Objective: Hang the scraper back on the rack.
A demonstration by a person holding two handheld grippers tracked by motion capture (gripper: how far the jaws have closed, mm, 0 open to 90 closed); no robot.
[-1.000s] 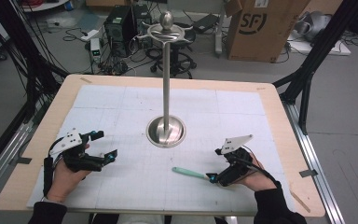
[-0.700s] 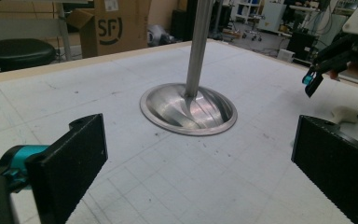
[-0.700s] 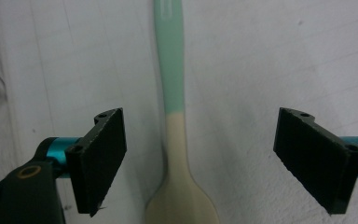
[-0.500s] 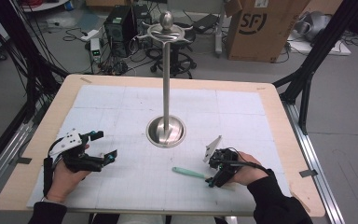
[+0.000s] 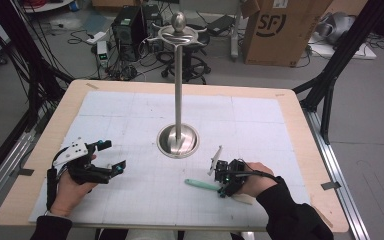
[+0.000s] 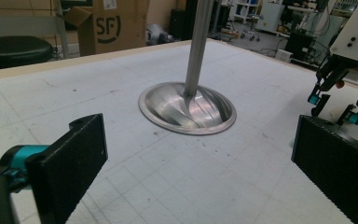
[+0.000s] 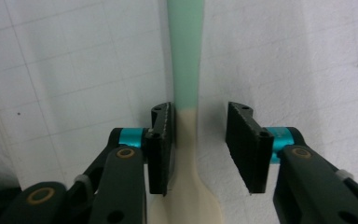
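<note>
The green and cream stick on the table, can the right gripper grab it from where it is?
Probably yes. The right gripper already straddles the stick; its jaws have just been closing, one side still shows a gap, nothing blocks.

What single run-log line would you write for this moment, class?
right tool: jaws just closing around green-and-cream utensil, gap remains | left tool: open, nothing between | metal stand: upright mid-table

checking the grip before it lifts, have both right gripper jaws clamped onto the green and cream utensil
No: in the right gripper view the utensil lies between the right gripper jaws, with a clear gap at one pad.
</note>
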